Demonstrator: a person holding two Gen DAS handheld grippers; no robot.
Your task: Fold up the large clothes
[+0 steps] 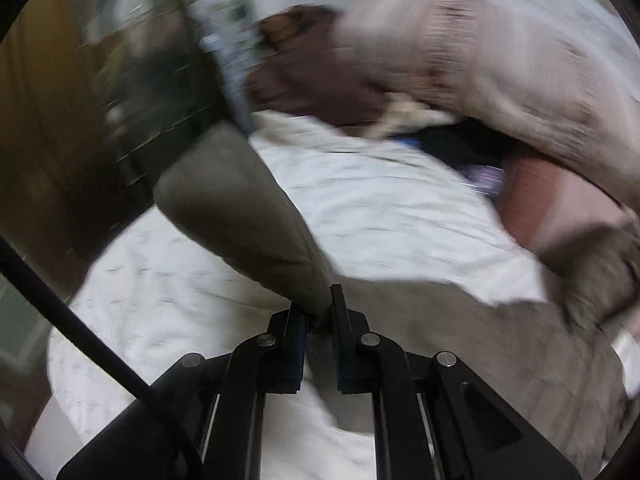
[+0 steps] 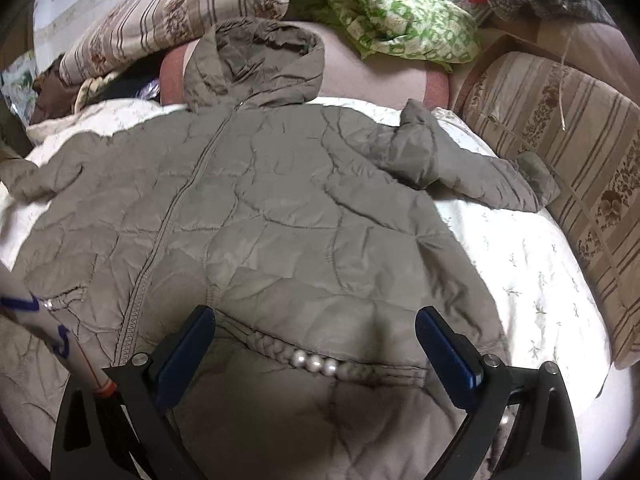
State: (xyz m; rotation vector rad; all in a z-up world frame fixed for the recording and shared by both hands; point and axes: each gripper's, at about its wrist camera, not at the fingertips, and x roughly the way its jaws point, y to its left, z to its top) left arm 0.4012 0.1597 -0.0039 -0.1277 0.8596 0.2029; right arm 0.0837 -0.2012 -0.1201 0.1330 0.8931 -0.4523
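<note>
A grey-brown quilted hooded jacket (image 2: 280, 208) lies spread front-up on a white bed sheet (image 2: 532, 264), hood at the far side, zipper down the middle. Its right sleeve (image 2: 472, 164) lies out towards the striped cushion. My right gripper (image 2: 316, 322) is open, its jaws wide apart just above the jacket's lower front, near a row of pearl trim (image 2: 316, 360). My left gripper (image 1: 320, 312) is shut on the jacket's left sleeve (image 1: 240, 208), which rises up and away from the fingers. The left wrist view is blurred by motion.
Striped pillows (image 2: 168, 12) and a green patterned cloth (image 2: 392, 12) lie at the head of the bed. A striped cushion (image 2: 568, 152) runs along the right side. A pile of dark clothes (image 1: 320, 76) sits beyond the sleeve. A black cable (image 1: 80, 332) crosses at lower left.
</note>
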